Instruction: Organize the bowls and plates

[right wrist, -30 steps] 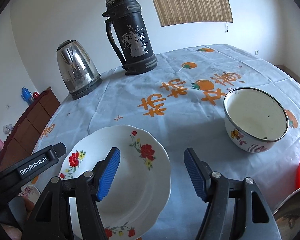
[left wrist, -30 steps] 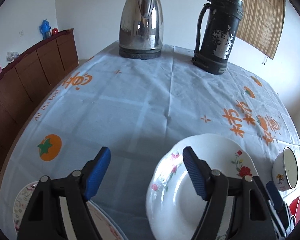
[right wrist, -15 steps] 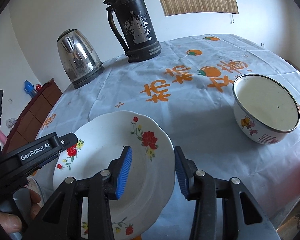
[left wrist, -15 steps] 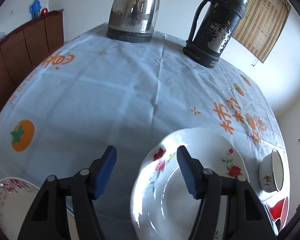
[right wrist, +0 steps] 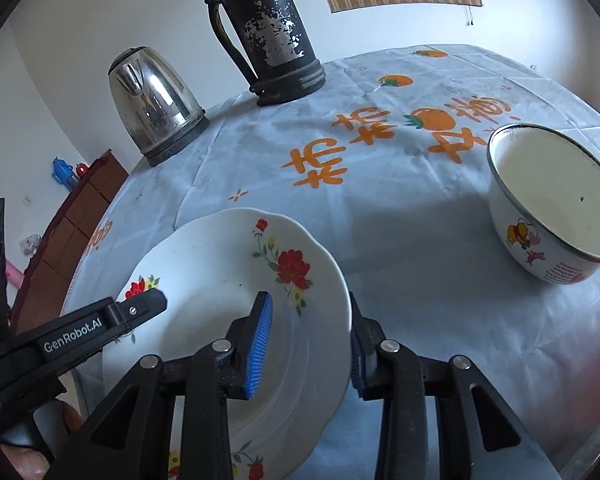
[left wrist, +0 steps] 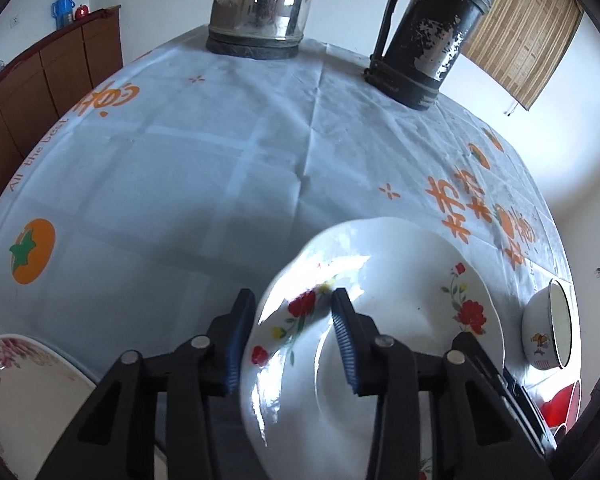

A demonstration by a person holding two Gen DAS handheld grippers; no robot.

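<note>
A white plate with red flowers [left wrist: 400, 300] [right wrist: 220, 280] is tilted above the table. My left gripper [left wrist: 292, 336] is shut on its left rim, one pad on each side. My right gripper [right wrist: 308, 340] is shut on its right rim, and the left gripper's finger shows in the right wrist view [right wrist: 100, 328]. A white enamel bowl with a cartoon print [right wrist: 556, 216] [left wrist: 548, 328] stands to the right. A second plate with pink flowers [left wrist: 24, 392] lies at the lower left.
A steel kettle [left wrist: 260, 4] [right wrist: 156, 104] and a black thermos [left wrist: 424, 36] [right wrist: 268, 36] stand at the far side of the table [left wrist: 180, 160]. A red object [left wrist: 560, 404] lies at the right edge. A wooden cabinet [left wrist: 40, 80] stands to the left.
Both grippers have closed from open onto the flowered plate's rims, left on the left rim, right on the right. The plate now tilts up off the table.
</note>
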